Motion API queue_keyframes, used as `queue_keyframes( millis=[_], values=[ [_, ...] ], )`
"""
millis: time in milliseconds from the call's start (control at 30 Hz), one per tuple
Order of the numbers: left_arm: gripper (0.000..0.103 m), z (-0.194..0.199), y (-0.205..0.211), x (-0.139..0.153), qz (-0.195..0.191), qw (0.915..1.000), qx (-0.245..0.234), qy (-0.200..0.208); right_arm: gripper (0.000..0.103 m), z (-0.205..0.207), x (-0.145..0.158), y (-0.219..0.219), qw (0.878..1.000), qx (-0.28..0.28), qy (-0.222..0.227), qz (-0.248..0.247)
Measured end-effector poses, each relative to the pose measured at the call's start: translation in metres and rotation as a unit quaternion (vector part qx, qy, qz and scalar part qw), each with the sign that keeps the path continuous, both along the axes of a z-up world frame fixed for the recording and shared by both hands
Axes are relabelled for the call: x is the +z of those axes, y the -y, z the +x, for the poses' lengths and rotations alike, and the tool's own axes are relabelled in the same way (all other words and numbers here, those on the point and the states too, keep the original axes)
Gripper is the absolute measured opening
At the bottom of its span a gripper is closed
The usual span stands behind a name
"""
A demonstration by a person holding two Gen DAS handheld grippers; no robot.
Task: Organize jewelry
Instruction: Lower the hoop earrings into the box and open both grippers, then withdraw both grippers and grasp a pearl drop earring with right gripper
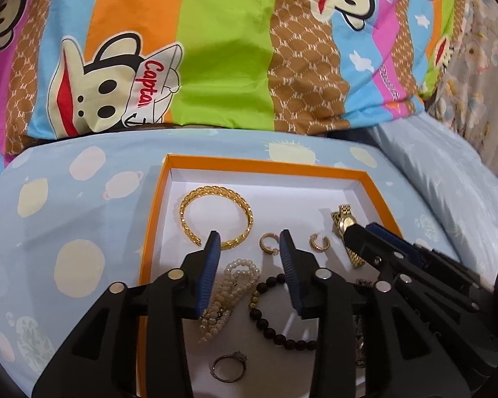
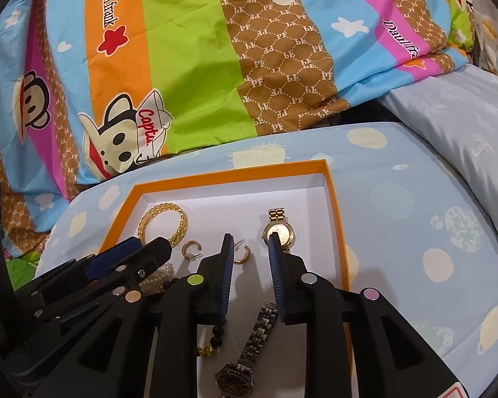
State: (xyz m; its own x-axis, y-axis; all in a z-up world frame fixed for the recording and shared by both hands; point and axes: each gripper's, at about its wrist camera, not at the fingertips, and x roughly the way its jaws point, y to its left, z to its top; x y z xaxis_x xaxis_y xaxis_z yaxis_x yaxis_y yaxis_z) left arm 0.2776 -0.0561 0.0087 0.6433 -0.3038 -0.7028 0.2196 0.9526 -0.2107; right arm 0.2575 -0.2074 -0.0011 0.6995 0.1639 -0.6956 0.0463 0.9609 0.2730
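Observation:
An orange box lid with a white inside (image 1: 156,205) (image 2: 337,205) lies on the bed. In it are a gold bangle (image 1: 186,205) (image 2: 179,229), two gold hoop earrings (image 1: 268,242) (image 1: 318,242) (image 2: 191,248), a pearl bracelet (image 1: 229,285), a dark bead bracelet (image 1: 265,325), a silver ring (image 1: 229,366), a gold watch (image 1: 343,220) (image 2: 284,232) and a silver watch (image 2: 245,358). My left gripper (image 1: 250,242) is open above the earring and the pearls. My right gripper (image 2: 250,242) is open and empty over the box, its right fingertip over the gold watch's face.
The box sits on a light blue sheet with pale dots (image 1: 66,219) (image 2: 415,219). A bright striped cartoon quilt (image 1: 222,49) (image 2: 189,66) is heaped behind it. A pale blue pillow (image 2: 464,122) lies at the right.

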Motion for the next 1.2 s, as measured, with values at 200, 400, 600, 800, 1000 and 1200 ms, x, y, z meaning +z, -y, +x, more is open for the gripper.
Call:
queue_keyframes(
  millis=[200,400,600,800,1000,1200],
  values=[
    [0.051,-0.008,-0.022,0.025,-0.035,0.9984,0.023,0.037,0.028,-0.013,0.014,0.007,1.0,-0.01,0.017,-0.013],
    [0.051,-0.042,-0.05,0.053,-0.015,0.9976,0.032,0.06,0.03,-0.058,0.037,0.017,0.999,-0.013,0.035,-0.018],
    [0.051,-0.097,-0.068,0.048,0.02,0.9976,0.023,0.063,0.036,-0.116,0.042,0.016,0.998,-0.015,0.045,-0.029],
    [0.051,-0.131,-0.069,0.016,0.029,0.9991,0.016,0.027,0.036,-0.157,0.021,0.001,0.999,-0.007,0.022,-0.027],
    [0.051,-0.149,-0.061,-0.006,0.04,0.9991,0.011,0.002,0.036,-0.169,0.003,-0.021,1.0,0.016,-0.004,-0.011],
    [0.051,-0.163,-0.062,-0.011,0.034,0.9993,0.014,-0.007,0.037,-0.169,-0.008,-0.041,0.999,0.029,-0.027,-0.022]
  ],
)
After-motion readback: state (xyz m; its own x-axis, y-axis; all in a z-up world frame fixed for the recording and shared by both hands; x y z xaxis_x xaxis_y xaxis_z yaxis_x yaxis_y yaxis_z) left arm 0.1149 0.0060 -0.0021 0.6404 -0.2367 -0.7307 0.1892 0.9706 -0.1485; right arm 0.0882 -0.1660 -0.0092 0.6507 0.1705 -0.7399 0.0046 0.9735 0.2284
